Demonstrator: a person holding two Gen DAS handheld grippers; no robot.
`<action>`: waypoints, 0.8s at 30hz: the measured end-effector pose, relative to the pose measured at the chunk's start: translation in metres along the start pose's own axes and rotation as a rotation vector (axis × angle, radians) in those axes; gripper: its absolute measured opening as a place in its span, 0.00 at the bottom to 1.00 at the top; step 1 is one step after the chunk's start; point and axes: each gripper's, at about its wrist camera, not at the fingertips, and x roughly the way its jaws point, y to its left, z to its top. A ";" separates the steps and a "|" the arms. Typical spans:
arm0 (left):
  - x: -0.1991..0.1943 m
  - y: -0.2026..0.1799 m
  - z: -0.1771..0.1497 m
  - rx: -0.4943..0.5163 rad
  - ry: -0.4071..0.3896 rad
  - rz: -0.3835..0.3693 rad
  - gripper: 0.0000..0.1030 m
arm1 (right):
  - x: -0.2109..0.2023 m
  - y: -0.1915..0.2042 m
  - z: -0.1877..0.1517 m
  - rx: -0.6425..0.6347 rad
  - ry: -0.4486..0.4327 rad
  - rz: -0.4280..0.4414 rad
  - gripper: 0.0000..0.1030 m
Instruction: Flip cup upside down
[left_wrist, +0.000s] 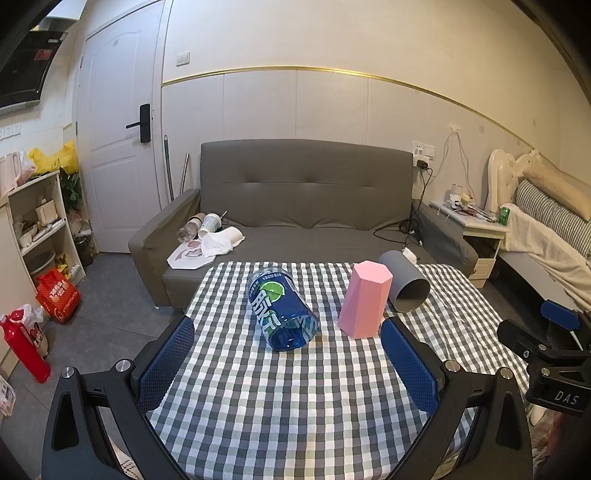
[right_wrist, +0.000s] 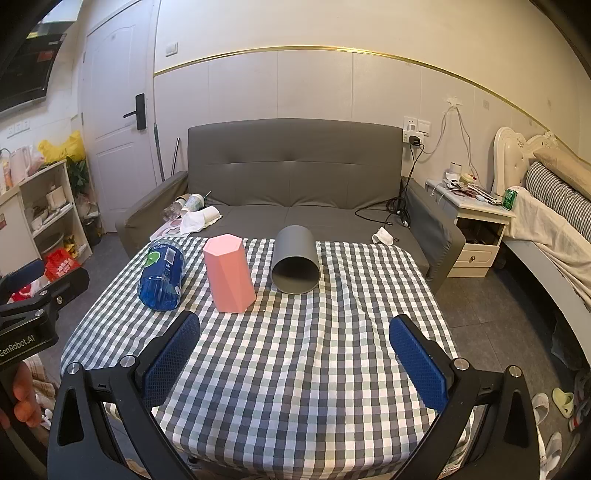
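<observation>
From my seat, the left hand-held gripper (left_wrist: 287, 363) hangs over the near part of the counter (left_wrist: 295, 406) with its jaws spread wide and nothing between the blue pads (left_wrist: 168, 363). Going left to right along the far half of the checked cloth, I see first the blue cup (left_wrist: 282, 310), a clear tinted plastic one with a lime label, lying on its side with its open mouth turned toward the near edge. Just right of it, apart but close, stands the pink cup (left_wrist: 364, 299), faceted, resting with its wider end down; it looks already inverted, though I cannot see a rim to be sure. Furthest right, near the far right corner, the grey cup (right_wrist: 295, 260) lies on its side, mouth facing me. The right hand-held gripper (right_wrist: 295, 362) is likewise released and holds nothing, poised short of the grey cup. I judge all three light, stiff and hollow; the lying ones will roll if nudged, and the blue plastic looks slick. I would take a lying cup across its mid-body, pads on opposite sides of the wall, squeezing gently so it does not squirt out, then rotate it mouth-down.
</observation>
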 end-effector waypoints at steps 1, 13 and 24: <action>0.000 0.000 0.000 0.000 0.000 0.000 1.00 | 0.000 0.000 0.000 0.000 0.000 -0.001 1.00; 0.000 0.000 0.001 -0.001 0.001 0.001 1.00 | 0.000 0.000 -0.001 0.001 -0.001 -0.001 1.00; 0.000 0.000 0.001 -0.002 0.002 0.000 1.00 | 0.000 0.000 -0.001 0.002 -0.001 0.001 1.00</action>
